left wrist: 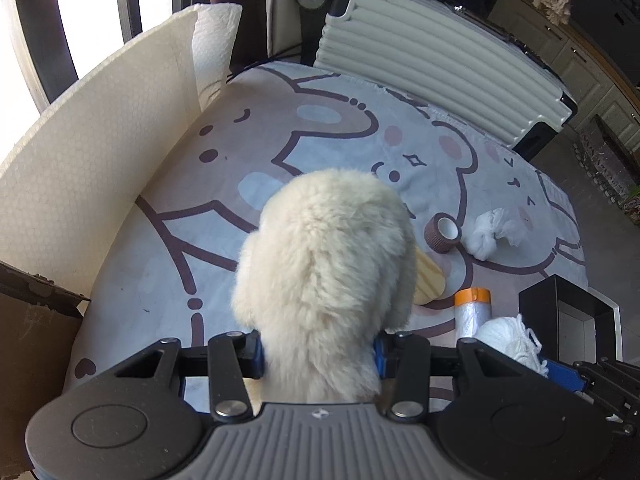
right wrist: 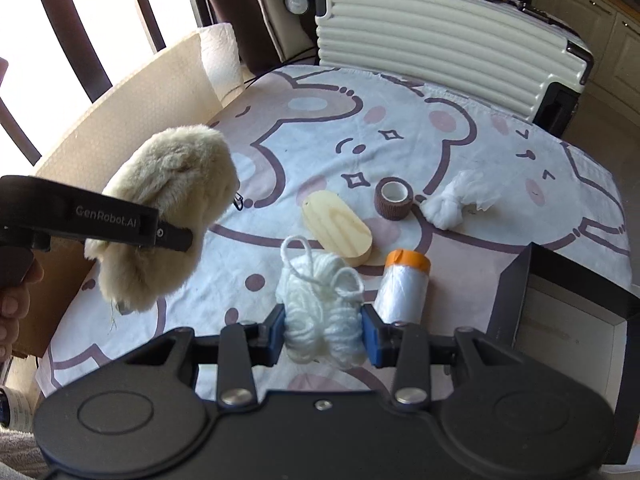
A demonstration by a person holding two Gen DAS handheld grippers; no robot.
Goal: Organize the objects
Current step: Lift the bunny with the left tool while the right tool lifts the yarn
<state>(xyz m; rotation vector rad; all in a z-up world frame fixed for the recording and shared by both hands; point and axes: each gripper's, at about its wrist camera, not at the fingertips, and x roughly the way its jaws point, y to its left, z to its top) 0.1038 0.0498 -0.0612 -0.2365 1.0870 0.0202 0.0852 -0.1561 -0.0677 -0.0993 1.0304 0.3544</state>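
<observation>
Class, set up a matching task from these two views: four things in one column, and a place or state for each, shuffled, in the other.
Things:
1. fluffy toy
2. white yarn
3. wooden block
4. brown tape roll

Places or states:
A. lying flat on the cloth
B. clamped in the left gripper
C. beside the crumpled tissue
D. clamped in the right gripper

Pairs: 1-B, 2-D, 3-A, 4-C

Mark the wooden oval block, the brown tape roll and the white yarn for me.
wooden oval block (right wrist: 338, 227), right wrist view, on its flat top face.
brown tape roll (right wrist: 394, 199), right wrist view, on its outer side wall.
white yarn (right wrist: 320, 320), right wrist view, on the bundle between the blue pads.
</observation>
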